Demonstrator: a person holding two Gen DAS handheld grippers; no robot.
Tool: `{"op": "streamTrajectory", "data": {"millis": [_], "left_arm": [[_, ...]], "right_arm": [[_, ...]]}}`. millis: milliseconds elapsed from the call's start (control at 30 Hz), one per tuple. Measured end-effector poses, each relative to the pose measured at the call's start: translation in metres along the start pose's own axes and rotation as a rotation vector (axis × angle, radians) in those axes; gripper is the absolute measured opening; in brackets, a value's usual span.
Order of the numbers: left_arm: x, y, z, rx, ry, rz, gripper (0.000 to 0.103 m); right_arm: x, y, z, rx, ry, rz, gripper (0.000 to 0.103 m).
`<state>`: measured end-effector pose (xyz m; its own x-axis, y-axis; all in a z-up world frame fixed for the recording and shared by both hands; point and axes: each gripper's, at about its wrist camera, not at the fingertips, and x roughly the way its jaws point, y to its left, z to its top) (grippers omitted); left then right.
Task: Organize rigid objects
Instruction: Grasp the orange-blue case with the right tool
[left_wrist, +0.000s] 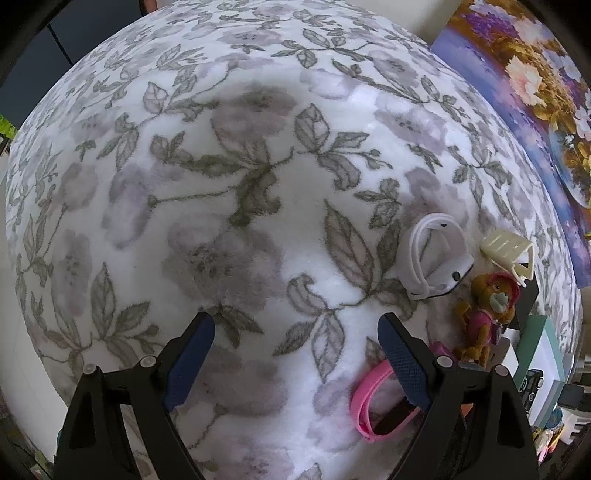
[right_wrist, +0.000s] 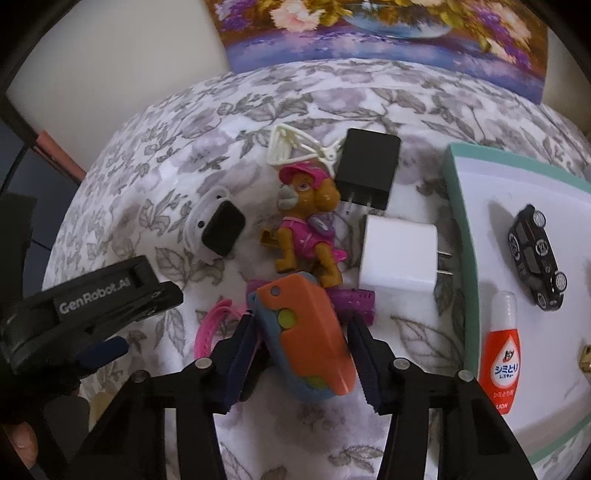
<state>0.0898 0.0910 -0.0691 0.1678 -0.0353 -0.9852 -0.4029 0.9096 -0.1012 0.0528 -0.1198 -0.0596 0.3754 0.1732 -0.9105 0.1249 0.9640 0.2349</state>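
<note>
Fleece blanket (left_wrist: 258, 155) with a grey floral print covers the work surface, seen from both wrist cameras. Left gripper (left_wrist: 295, 358) points down at bare blanket, its blue-padded jaws wide apart with nothing between them; a pink band (left_wrist: 364, 402) lies just beside its right finger. Right gripper (right_wrist: 301, 354) has both pads pressed against the sides of an orange-and-blue toy (right_wrist: 306, 332), which rests tilted on the blanket with its far end over a purple ribbed piece (right_wrist: 354, 301).

Beyond the toy, from near to far: a pink-clad dog figurine (right_wrist: 303, 229) lying on its side; a white watch with a dark face (right_wrist: 218, 229) to its left; a white plug adapter (right_wrist: 399, 254) and a black plug adapter (right_wrist: 369, 168) to its right; a cream hair claw clip (right_wrist: 291, 147) touching the figurine's cap.

At right, a white tray with a teal rim (right_wrist: 458, 206) holds a black toy car (right_wrist: 535, 254) and a small red-labelled bottle (right_wrist: 502, 354), set apart from each other. A floral painting (right_wrist: 388, 33) stands behind the blanket.
</note>
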Motion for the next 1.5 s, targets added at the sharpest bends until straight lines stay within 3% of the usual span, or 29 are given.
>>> {"op": "streamTrajectory", "data": {"millis": [267,567,1033,1200,1500], "left_arm": [[-0.012,-0.013,-0.008,0.047,-0.004,-0.012,0.09],[-0.019,-0.052,-0.023,0.165,0.003,-0.016,0.09],[-0.011,-0.092,-0.047,0.278,0.046,0.004,0.09],[-0.011,-0.104,-0.05,0.284,0.053,0.004,0.09],[-0.01,-0.089,-0.045,0.308,0.053,0.007,0.09]], "right_arm": [[-0.005,-0.021,-0.001,0.075,0.037,0.004,0.049],[-0.016,-0.038,-0.004,0.136,0.047,0.023,0.048],[-0.009,-0.048,-0.009,0.132,0.084,-0.024,0.046],[-0.006,-0.042,-0.01,0.087,0.082,-0.066,0.046],[0.001,-0.022,-0.016,-0.049,0.065,-0.188,0.047]]}}
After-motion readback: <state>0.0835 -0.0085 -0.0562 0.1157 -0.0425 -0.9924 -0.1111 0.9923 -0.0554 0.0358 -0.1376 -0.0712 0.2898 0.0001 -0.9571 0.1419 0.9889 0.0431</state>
